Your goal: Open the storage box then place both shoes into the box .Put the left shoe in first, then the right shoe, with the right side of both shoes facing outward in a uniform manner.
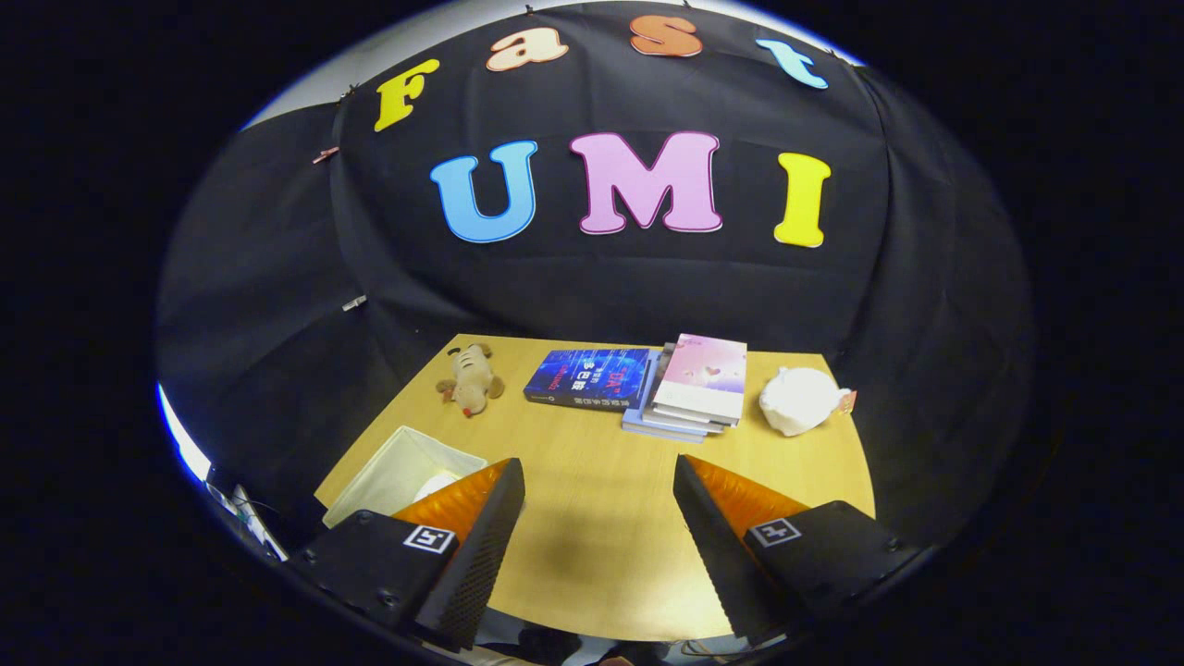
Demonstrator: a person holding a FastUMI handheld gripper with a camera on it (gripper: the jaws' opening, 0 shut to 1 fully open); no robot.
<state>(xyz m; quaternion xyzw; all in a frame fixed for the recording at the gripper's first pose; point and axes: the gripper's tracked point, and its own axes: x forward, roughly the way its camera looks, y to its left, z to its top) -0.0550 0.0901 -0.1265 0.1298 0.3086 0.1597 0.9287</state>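
In the gripper view we see our gripper with its fingers spread wide apart, holding nothing, above the near edge of the light wooden table. The open cream fabric storage box sits at the table's near left corner, partly behind our left finger. Along the far edge lie a small brown plush dog, a dark blue book, a pink-topped stack of books and a white plush toy.
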